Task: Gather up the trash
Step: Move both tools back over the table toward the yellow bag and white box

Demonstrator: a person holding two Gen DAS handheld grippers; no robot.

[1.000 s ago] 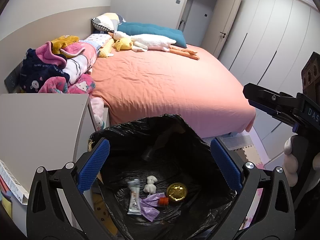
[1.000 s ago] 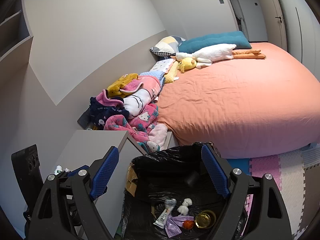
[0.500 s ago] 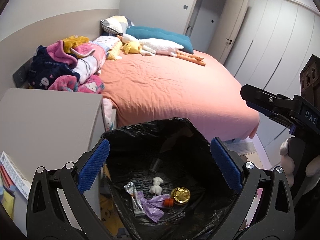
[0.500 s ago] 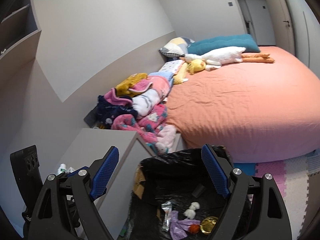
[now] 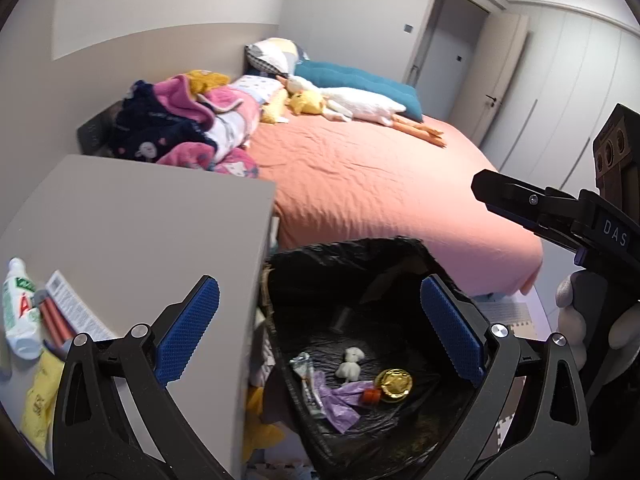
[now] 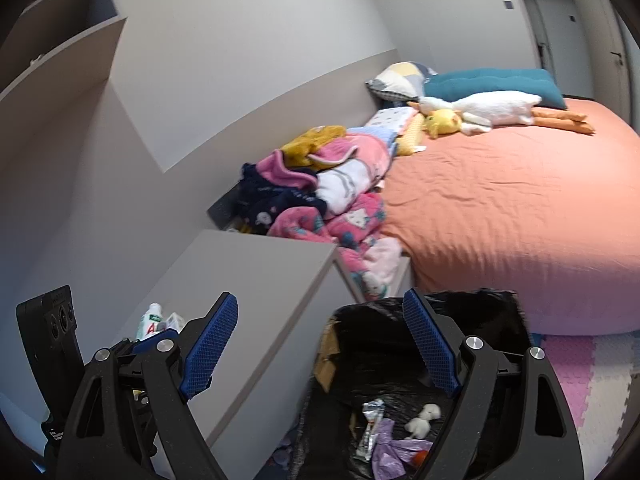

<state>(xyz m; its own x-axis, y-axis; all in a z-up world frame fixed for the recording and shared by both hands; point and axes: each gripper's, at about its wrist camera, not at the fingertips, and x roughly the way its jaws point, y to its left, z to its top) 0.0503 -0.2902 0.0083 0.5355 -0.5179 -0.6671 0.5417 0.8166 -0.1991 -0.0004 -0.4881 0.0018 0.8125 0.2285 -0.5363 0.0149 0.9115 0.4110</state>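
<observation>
Item: my left gripper (image 5: 320, 332) and right gripper (image 6: 320, 344), both spread wide, nothing between them, above the black-lined trash bin (image 5: 344, 252); inside lie a wrapper (image 5: 306, 376), purple scrap (image 5: 340, 400), tissue (image 5: 350, 364), gold lid (image 5: 394, 384)

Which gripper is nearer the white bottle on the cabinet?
Left. The left gripper hangs at the cabinet's edge, the white bottle just off its left finger. The right gripper sits further right, by the bin.

A salmon-orange bed (image 5: 360, 184) carries a teal pillow (image 5: 356, 80) and white plush goose (image 5: 360, 106), beside a black bin liner (image 5: 352, 264) holding what looks like a gold lid (image 5: 394, 384).
</observation>
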